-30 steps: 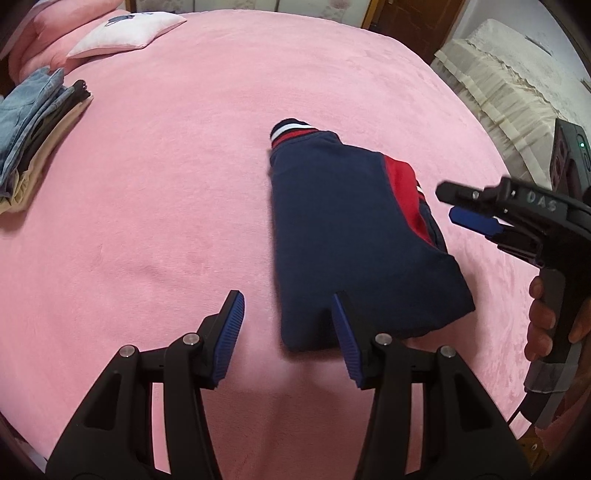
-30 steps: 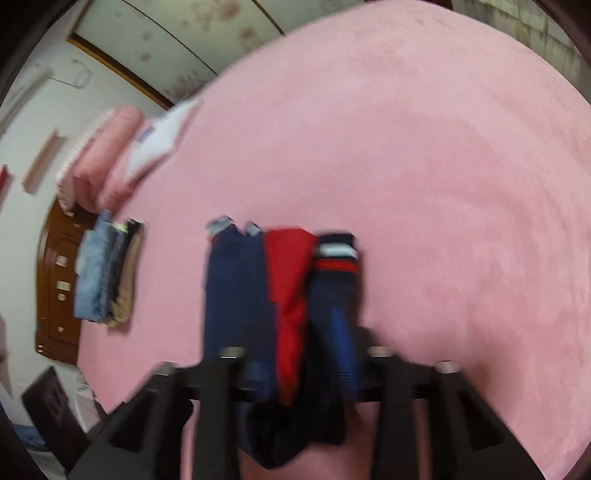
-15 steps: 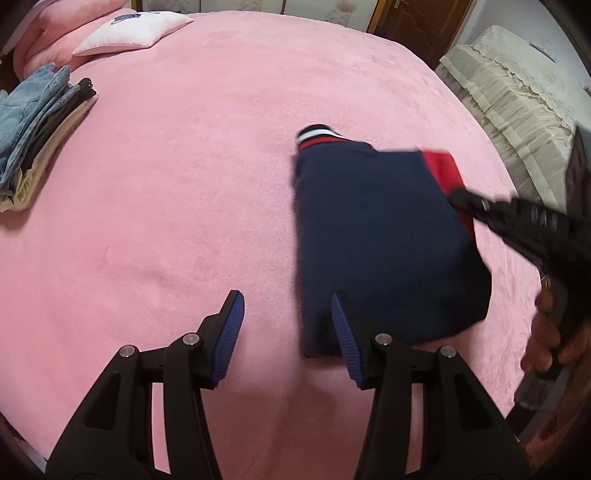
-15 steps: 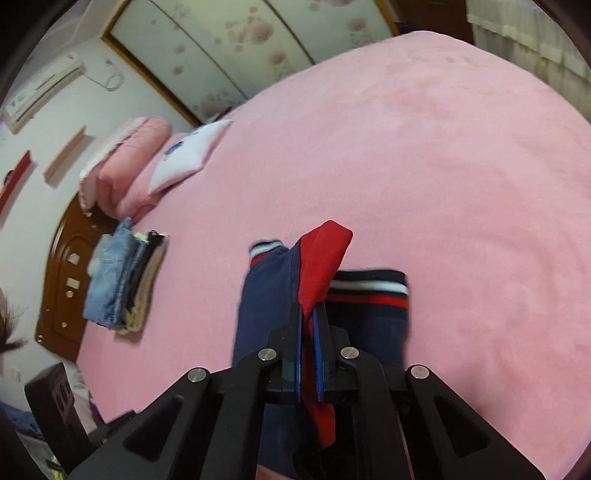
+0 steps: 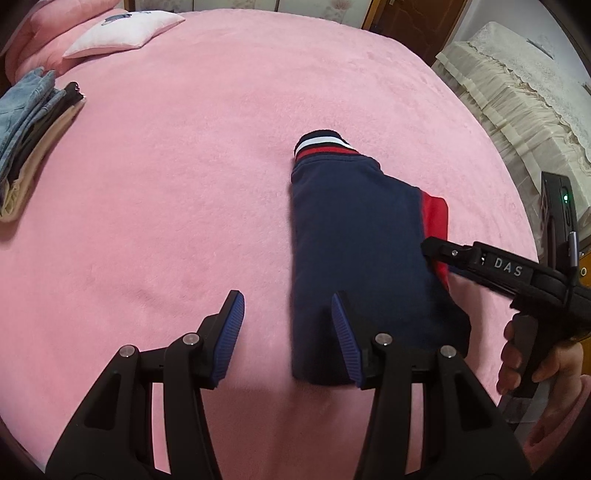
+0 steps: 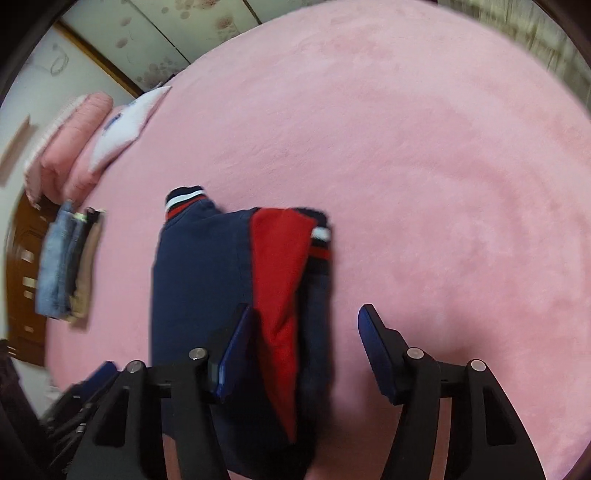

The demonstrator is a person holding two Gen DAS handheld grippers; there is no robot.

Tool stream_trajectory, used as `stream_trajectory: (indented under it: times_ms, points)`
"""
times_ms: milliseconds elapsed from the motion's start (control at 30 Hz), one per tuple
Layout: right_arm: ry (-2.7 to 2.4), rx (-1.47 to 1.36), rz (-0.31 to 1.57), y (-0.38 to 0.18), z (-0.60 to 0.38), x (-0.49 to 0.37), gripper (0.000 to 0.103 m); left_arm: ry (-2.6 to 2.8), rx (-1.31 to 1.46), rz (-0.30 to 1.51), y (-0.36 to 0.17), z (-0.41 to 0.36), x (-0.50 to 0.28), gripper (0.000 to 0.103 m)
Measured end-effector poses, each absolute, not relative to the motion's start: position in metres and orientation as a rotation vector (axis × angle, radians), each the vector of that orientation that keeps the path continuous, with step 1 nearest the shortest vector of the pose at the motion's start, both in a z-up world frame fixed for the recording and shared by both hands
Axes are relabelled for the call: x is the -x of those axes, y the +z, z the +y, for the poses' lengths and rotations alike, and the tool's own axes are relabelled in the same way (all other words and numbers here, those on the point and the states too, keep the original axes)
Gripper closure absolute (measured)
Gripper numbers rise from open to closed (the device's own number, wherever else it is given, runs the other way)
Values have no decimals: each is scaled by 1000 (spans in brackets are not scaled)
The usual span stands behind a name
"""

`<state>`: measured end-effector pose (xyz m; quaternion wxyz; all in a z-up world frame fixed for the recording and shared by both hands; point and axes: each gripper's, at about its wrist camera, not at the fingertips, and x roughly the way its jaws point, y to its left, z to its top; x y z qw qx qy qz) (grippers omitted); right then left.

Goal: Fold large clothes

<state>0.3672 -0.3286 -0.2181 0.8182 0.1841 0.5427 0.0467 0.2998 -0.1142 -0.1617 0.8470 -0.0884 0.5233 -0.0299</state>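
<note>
A folded navy garment (image 5: 354, 251) with a red panel (image 5: 434, 218) and a striped cuff (image 5: 321, 142) lies flat on the pink bed (image 5: 166, 206). My left gripper (image 5: 287, 302) stands open over the garment's near left corner; its right finger overlaps the cloth without pinching it. My right gripper (image 5: 428, 245) reaches in from the right over the red edge. In the right wrist view the right gripper (image 6: 304, 314) has its jaws opening, and the red panel (image 6: 280, 280) lies beneath them, between the pads but untouched.
A stack of folded jeans and other clothes (image 5: 26, 122) sits at the bed's left edge. A white pillow (image 5: 122, 31) and pink pillows lie at the head. A cream, lace-covered piece of furniture (image 5: 517, 103) stands beyond the right side. A hand (image 5: 535, 362) holds the right gripper's handle.
Half a second ago the right gripper was shut on the red fold and held it up. It has let go, and the garment lies flat, further right than before.
</note>
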Motion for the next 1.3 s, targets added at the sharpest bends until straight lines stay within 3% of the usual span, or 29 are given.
stream_trajectory:
  times_ms: [33,67,200,300,467,533,567,600,733,833,867,900,967,1067,1200,1300]
  points:
    - [137,-461,1168,-223,-332,-370,58,-57,182,1105,-163,-115,-303,57]
    - [165,-504,1177,-227,-332,-372,78,-46,178,1102,-162,-114,-306,57]
    - [243,-446,1083,-208,-317,-370,88,-29,176,1068,-157,-115,-314,57]
    - [369,-481,990,-193,-317,-364,89,-27,183,1072,-156,-116,-318,57]
    - [112,-546,1183,-232,-349,-353,87,-47,177,1116,-164,-122,-329,57]
    - [91,-500,1176,-228,-350,-349,73,-73,163,1129,-166,-128,-334,57]
    - [79,-485,1163,-221,-351,-346,60,-102,160,1131,-166,-132,-336,57]
    - [58,-471,1139,-213,-349,-344,58,-135,162,1139,-166,-136,-340,57]
    - [225,-422,1044,-184,-343,-334,58,-215,171,1236,-173,-151,-352,57]
    - [415,-423,1121,-189,-326,-332,58,-197,123,1267,-186,-160,-355,66]
    - [430,-403,1146,-194,-323,-330,63,-189,88,1277,-192,-163,-356,66]
    - [408,-338,1180,-203,-318,-326,74,-181,75,1273,-195,-163,-355,66]
    - [337,-242,1228,-218,-317,-324,80,-165,78,1274,-198,-163,-355,66]
    - [290,-311,1232,-219,-330,-316,80,-154,113,1240,-185,-159,-350,68]
    - [274,-275,1096,-175,-338,-313,80,-151,137,1151,-161,-144,-349,68]
    - [354,-366,1042,-159,-337,-330,80,-167,221,1149,-171,-133,-372,68]
